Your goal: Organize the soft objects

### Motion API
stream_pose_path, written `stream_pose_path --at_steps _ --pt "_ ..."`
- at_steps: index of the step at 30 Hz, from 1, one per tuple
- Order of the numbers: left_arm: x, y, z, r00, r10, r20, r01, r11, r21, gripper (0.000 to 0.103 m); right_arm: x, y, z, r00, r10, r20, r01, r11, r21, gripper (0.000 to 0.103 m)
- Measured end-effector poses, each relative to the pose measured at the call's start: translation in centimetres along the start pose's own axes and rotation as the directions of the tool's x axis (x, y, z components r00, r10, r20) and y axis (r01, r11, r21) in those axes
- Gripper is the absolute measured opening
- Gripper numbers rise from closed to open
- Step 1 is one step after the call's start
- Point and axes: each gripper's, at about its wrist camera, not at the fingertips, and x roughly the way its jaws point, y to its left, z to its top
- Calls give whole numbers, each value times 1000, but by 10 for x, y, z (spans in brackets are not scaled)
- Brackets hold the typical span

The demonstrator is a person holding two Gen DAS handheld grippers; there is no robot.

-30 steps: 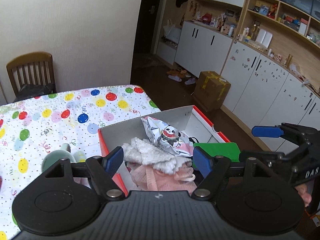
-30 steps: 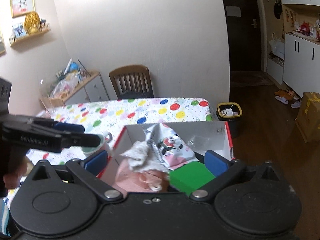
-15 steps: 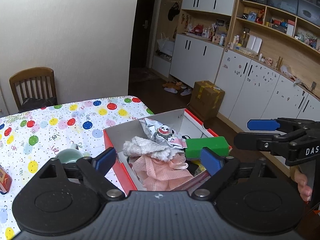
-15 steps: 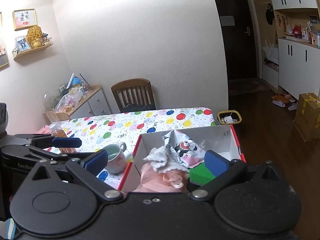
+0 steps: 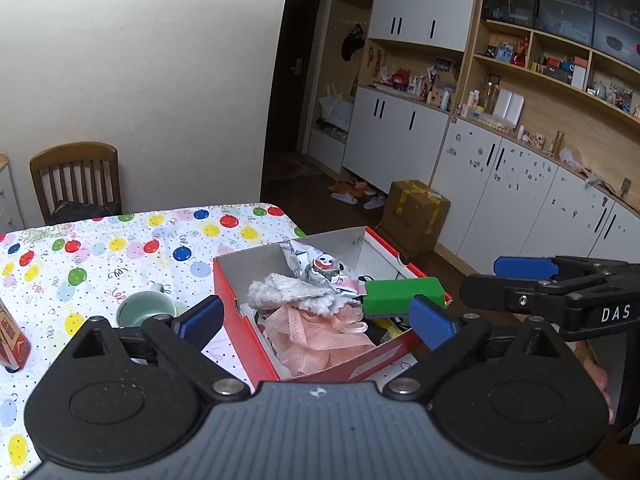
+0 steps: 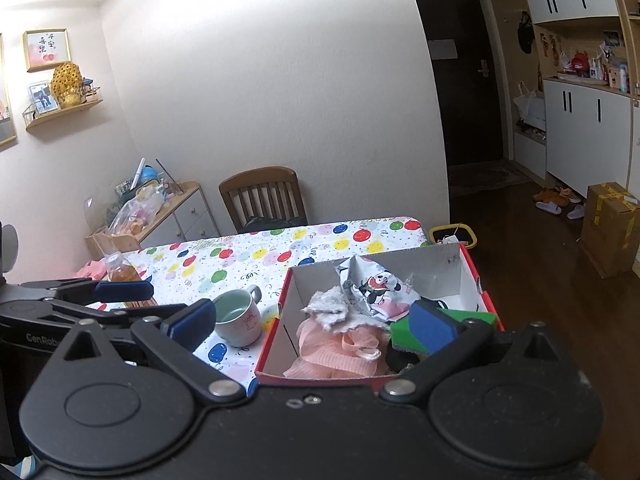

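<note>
Hovering short of the red box, the left gripper has its jaws spread wide and opening, with nothing between the blue pads. The right gripper is likewise held apart and empty, and it shows from the side at the right edge of the left view. Inside the box, at the table's edge, lie a pink mesh puff, a white fluffy cloth, a green sponge and a panda-print packet.

A pale green cup stands just beside the box on the balloon-print tablecloth. Only the right view shows the drinks bottle, the wall shelf and the yellow bin; only the left view shows the long run of white cabinets. Both grippers tilt gently downward toward the box.
</note>
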Motion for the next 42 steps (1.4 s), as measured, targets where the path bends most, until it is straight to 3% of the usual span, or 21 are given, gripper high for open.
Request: stream_pose_path --at_steps 42 --pt "-25 -6 -9 995 55 79 -54 998 -19 100 -13 5 -12 997 -62 35 61 998 27 103"
